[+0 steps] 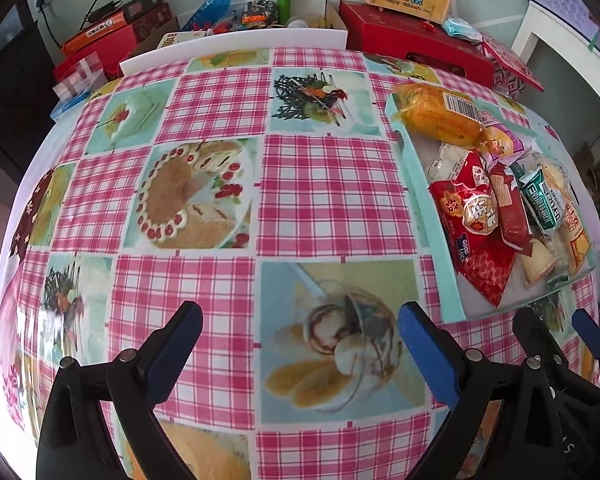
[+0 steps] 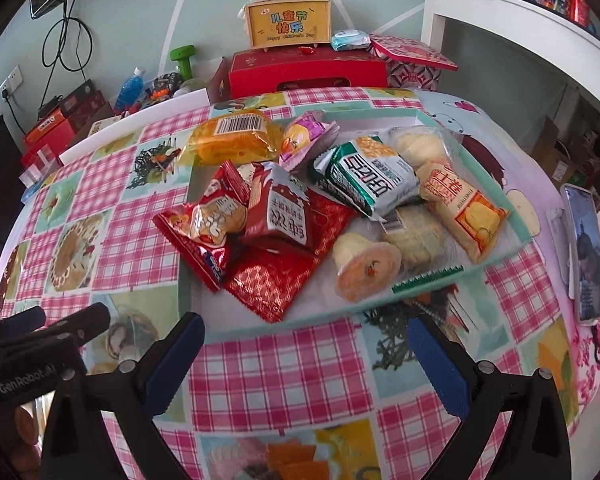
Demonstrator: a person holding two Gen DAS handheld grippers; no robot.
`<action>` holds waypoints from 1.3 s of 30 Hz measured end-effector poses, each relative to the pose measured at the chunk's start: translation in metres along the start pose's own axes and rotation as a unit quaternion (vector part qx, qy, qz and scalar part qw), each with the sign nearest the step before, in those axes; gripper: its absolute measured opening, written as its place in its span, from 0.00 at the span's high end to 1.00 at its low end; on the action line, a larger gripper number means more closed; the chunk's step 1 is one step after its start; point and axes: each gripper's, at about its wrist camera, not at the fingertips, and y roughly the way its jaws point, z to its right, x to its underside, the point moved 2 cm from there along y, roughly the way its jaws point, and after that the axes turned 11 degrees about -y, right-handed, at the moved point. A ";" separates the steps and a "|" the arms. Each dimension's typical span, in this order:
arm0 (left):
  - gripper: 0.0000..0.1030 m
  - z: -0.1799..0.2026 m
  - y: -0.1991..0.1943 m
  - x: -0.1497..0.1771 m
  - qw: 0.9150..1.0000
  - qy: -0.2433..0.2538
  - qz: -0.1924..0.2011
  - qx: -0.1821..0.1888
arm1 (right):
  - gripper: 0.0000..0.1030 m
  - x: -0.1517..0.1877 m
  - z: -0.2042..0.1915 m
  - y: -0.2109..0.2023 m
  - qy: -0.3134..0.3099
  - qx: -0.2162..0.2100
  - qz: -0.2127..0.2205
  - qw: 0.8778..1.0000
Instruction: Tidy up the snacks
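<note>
Right wrist view is showing the snacks piled in a shallow teal-rimmed tray point(image 2: 496, 196) sitting on the checked tablecloth point(image 2: 284, 364), approx straight ahead of the right gripper point(image 2: 306, 360). That gripper is hanging just short of the tray's near edge w/ jaws spread wide, gripping nothing. Left gripper point(image 1: 300, 344) is likewise spread and empty, hovering over bare cloth w/ the tray off to its right.

Inside the tray: an orange pack w/ barcode point(image 2: 236, 140) is lying at the far left corner, partly hanging over the rim; a pink-wrapped sweet point(image 2: 304, 132) is sitting beside it. Red packets point(image 2: 276, 216) are overlapping each other at the left-front, one foil bag point(image 2: 272, 280) poking out over the near rim. A green-and-white pack point(image 2: 368, 176) is leaning on top in the middle, pale round cakes point(image 2: 364, 264) and a yellow biscuit pack point(image 2: 464, 204) are lying to the right.

Progress, as a judgement: everything seems gathered in the tray already, nothing loose on the cloth, but items are jumbled, not sorted or lined up. So collecting looks done; neatening or grouping by type, esp. the overhanging packs, is prob what's left. A phone point(image 2: 588, 248) is lying at the table's right edge, well apart from the tray.
</note>
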 end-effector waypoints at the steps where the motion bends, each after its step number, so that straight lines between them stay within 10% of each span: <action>1: 0.05 0.000 0.001 0.002 1.000 0.002 -0.002 -0.002 | 0.00 0.002 0.001 -0.002 0.001 0.004 0.003 1.000; 39: 0.05 -0.012 0.008 0.002 0.999 -0.002 -0.031 -0.007 | 0.00 -0.009 -0.022 -0.030 -0.020 0.028 0.030 0.999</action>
